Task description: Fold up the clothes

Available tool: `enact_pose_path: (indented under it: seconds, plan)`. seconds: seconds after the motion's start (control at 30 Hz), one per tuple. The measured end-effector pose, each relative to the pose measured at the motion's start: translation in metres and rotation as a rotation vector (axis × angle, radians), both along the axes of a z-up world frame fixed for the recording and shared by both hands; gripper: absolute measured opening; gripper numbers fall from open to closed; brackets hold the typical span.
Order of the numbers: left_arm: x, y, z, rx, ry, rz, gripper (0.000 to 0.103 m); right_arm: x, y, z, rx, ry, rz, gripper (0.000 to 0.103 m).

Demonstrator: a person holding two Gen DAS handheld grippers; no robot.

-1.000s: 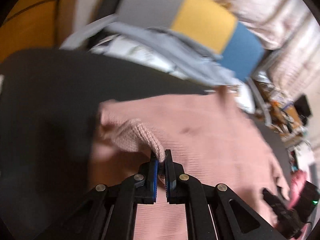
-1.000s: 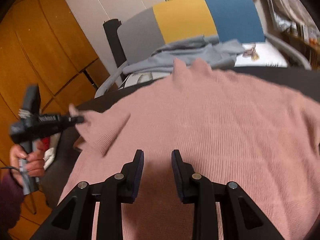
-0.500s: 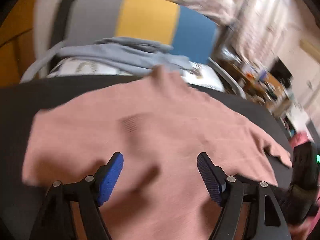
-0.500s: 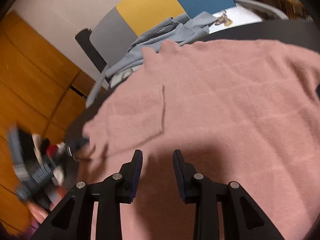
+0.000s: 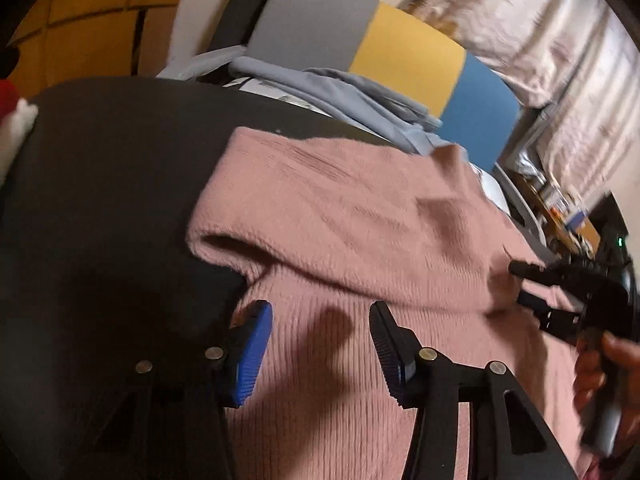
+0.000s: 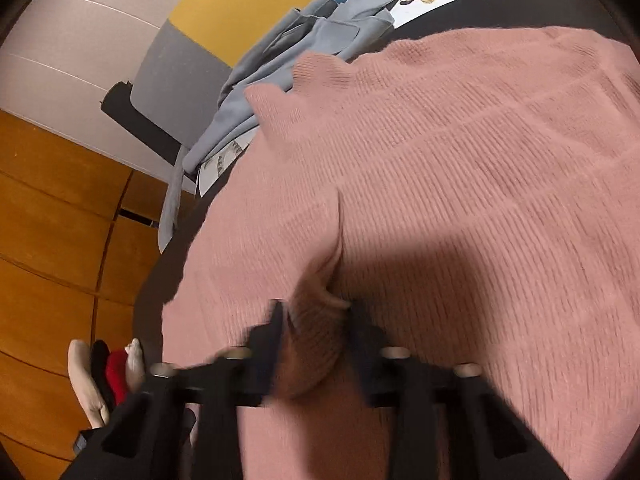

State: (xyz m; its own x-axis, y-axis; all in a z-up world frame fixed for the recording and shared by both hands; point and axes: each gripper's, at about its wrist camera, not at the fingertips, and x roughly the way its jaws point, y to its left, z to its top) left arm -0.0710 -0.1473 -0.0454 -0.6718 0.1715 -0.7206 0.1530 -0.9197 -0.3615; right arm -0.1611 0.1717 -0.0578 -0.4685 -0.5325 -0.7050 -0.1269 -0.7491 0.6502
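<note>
A pink knit sweater [image 5: 360,216] lies spread on the black table [image 5: 100,160], with one sleeve folded across its body. My left gripper [image 5: 320,340] hovers over the sweater's left side. Its blue pads [image 5: 252,352] stand apart and are closing, and nothing is pinched between them. In the right wrist view the sweater [image 6: 460,160] fills the frame. My right gripper [image 6: 316,320] is blurred and closing on a bunched fold of the sleeve end, which fills the gap between its fingers. The left wrist view shows the right gripper [image 5: 520,284] at the sweater's right side, held by a hand [image 5: 600,372].
Behind the table stands a chair [image 5: 400,48] with a grey, yellow and blue back, a grey-blue garment [image 5: 360,96] draped over it. Wooden cabinet doors [image 6: 48,220] lie to the left. A red and white item [image 5: 12,116] sits at the table's left edge.
The left gripper let go of the sleeve cuff, opened wide, then narrowed and dropped toward the sweater. The right gripper rolled, came down and closed onto a fold of the sleeve.
</note>
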Motion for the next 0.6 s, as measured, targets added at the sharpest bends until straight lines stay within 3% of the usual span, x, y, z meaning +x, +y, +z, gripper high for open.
enact_pose_path:
  seconds: [0.17,0.27,0.33,0.47,0.6]
  plan:
    - [-0.019,0.005,-0.003,-0.075,-0.007,-0.002,0.053,-0.009,0.010,0.023,-0.056,0.078,-0.003,0.010]
    - [-0.017,0.006,-0.006,-0.092,0.012,-0.020,0.055,-0.011,0.023,0.052,0.004,0.179,-0.015,0.010]
    - [-0.014,0.000,-0.007,-0.054,0.028,-0.015,0.056,-0.010,0.031,0.068,0.063,0.235,-0.024,0.010]
    - [-0.010,-0.015,-0.010,0.035,0.052,0.005,0.056,-0.012,0.051,0.068,0.125,0.244,-0.025,0.010]
    - [-0.007,-0.022,-0.010,0.083,0.062,0.036,0.056,-0.019,0.054,0.043,0.167,0.202,-0.014,0.010]
